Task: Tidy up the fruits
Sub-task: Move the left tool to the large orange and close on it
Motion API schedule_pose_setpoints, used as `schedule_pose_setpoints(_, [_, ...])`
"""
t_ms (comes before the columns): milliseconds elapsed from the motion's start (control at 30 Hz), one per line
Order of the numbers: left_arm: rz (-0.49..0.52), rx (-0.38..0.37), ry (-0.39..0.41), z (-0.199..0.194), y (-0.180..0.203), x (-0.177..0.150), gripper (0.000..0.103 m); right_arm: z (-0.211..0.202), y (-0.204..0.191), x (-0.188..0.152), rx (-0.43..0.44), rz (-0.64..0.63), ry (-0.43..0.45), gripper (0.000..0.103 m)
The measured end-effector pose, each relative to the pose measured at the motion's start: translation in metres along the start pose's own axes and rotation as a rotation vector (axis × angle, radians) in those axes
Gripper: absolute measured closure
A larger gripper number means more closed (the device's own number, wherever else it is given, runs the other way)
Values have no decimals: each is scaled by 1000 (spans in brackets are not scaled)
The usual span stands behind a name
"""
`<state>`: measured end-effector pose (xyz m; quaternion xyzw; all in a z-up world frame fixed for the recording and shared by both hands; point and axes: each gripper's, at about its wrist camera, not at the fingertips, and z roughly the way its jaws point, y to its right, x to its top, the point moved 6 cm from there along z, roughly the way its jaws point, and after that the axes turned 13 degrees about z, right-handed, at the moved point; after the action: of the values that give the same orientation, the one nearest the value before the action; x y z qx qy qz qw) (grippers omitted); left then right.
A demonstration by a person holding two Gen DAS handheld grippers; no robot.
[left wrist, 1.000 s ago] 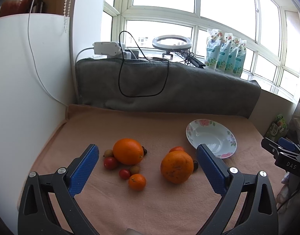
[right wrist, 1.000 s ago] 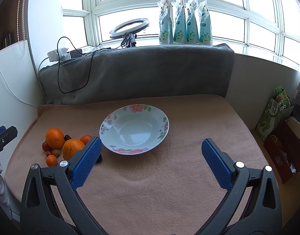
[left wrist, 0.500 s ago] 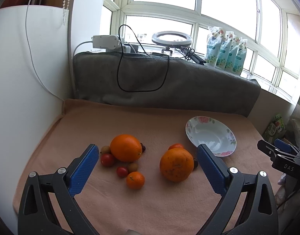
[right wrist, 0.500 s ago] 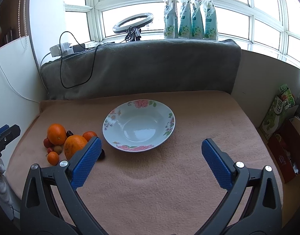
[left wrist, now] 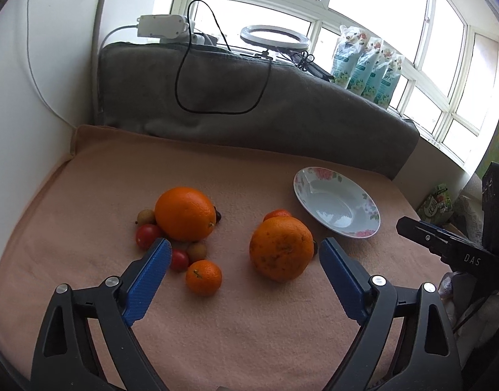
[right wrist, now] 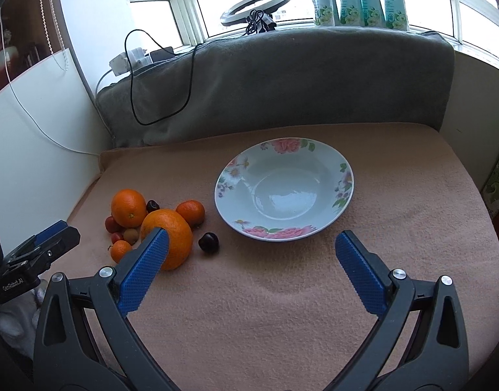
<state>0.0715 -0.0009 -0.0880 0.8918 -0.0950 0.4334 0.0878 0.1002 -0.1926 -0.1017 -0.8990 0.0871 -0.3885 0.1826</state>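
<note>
A floral bowl stands empty on the peach cloth. Left of it lie a bright orange, a duller orange, two mandarins, cherry tomatoes, longans and a dark cherry. My left gripper hovers just short of the fruit. Its jaws are closing but still wide, with the duller orange and the near mandarin lined up between the pads, untouched. My right gripper is open and empty before the bowl.
A grey padded backrest closes the far side, with a power strip and a black cable on it. A ring light and pouches stand on the sill. A white board walls the left.
Both grippers have sunk toward the cloth and tipped down. The left one has come nearer the fruit and its jaws have narrowed a little. The right one has turned left, toward the fruit.
</note>
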Motion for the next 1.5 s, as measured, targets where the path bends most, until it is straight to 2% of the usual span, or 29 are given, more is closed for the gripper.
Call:
schedule_pose_setpoints(100, [-2,-59,-32,12,6,-9,20,12,-8,-1,64,15,-48,0])
schedule_pose_setpoints(300, [-11,-129,-81,31,16,-21,28,37,-30,-9,136,-17,-137,3])
schedule_pose_setpoints(567, [-7,-195,-111,47,27,-24,31,65,-50,-20,202,-31,-240,9])
schedule_pose_setpoints(667, [-7,-201,-125,54,27,-27,34,75,-56,-23,224,-23,-279,15])
schedule_pose_setpoints(833, [8,-205,-131,61,29,-27,35,86,-66,-24,256,-17,-320,16])
schedule_pose_setpoints(933, [14,-201,-142,67,30,-28,35,95,-72,-26,267,-24,-347,20])
schedule_pose_setpoints(1000, [10,-204,-146,69,29,-28,39,101,-75,-28,270,-26,-364,22])
schedule_pose_setpoints(1267, [8,-209,-159,79,32,-29,41,114,-75,-32,255,-24,-396,29])
schedule_pose_setpoints(1500, [-1,-219,-168,83,30,-31,44,119,-78,-33,282,-11,-411,35])
